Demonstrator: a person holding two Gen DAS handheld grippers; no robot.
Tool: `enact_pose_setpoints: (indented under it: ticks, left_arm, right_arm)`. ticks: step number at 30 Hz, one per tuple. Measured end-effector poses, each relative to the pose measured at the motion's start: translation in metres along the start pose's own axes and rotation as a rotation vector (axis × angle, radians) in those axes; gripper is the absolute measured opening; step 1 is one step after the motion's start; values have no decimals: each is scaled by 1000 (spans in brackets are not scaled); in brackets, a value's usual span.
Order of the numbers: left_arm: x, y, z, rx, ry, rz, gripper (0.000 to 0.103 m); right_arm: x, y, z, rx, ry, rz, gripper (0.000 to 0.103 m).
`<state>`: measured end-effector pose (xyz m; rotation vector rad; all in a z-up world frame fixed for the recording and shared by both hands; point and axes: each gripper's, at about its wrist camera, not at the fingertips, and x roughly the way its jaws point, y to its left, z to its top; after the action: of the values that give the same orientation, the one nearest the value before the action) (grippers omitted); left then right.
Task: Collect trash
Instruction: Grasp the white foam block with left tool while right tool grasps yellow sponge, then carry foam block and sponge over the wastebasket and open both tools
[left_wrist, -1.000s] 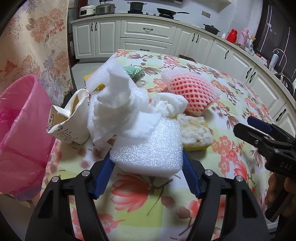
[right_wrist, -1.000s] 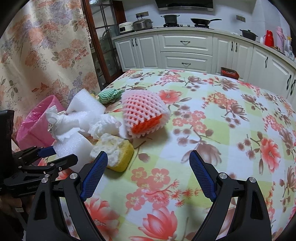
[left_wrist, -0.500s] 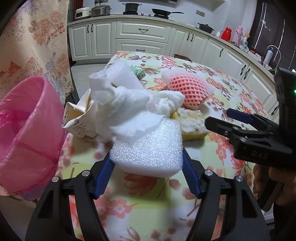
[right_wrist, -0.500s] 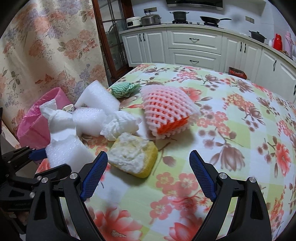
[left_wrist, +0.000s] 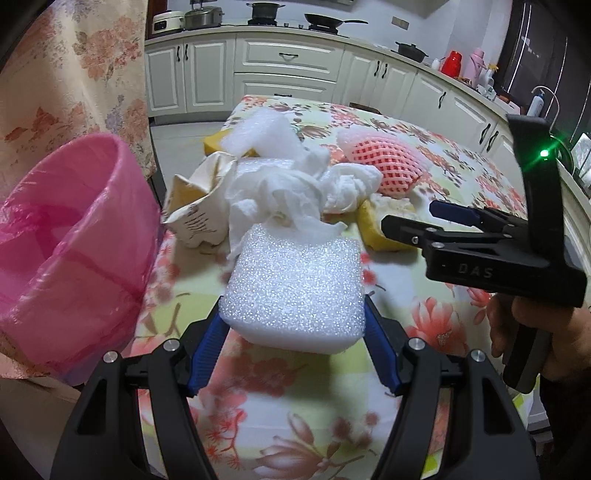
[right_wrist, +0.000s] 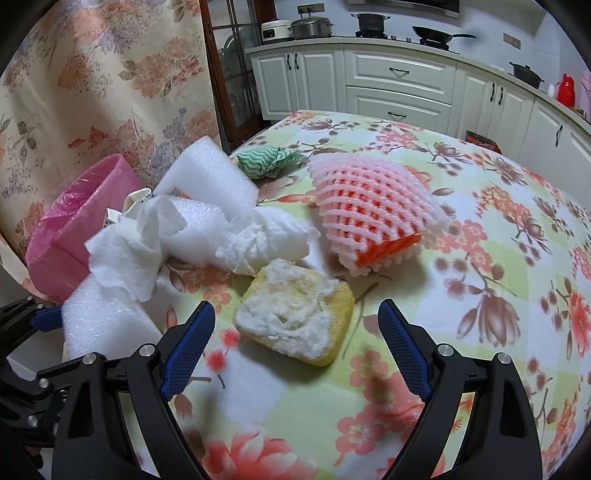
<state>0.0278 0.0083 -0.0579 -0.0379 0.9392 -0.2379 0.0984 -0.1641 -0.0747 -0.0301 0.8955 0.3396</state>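
The left gripper (left_wrist: 291, 325) clamped a white foam block (left_wrist: 295, 284), near the pink-lined bin (left_wrist: 70, 236) at left: mid-carry, likely. The right gripper (right_wrist: 295, 347) gaped empty before the yellow sponge (right_wrist: 295, 317); closing should follow.

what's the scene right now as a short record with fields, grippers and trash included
left gripper: shut on white foam block, with white tissue draped on it
right gripper: open, empty, above yellow sponge
bin: pink-lined bin beside table edge
still on floral tablecloth: pink foam fruit net, green patterned cloth
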Motion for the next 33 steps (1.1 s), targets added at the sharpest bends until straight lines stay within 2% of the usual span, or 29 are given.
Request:
enact_pose_setpoints:
  ticks: [7,11,14,33]
  left_arm:
    - [-8,6,-2,5,-1,-7,67]
    - [-12,6,-2,8,-10,-10,67]
    - [-17,5,-2,15,-21,-13,67]
    - [-58,13,8,-27,-134,-4,67]
  right_arm:
    - [14,7,0,-19,30,-34,84]
    - [16,7,-1,-28,44,-29,68]
    - [14,6,-2,-29,41,-24,65]
    - [-55,11,12,-31,-96,1,62]
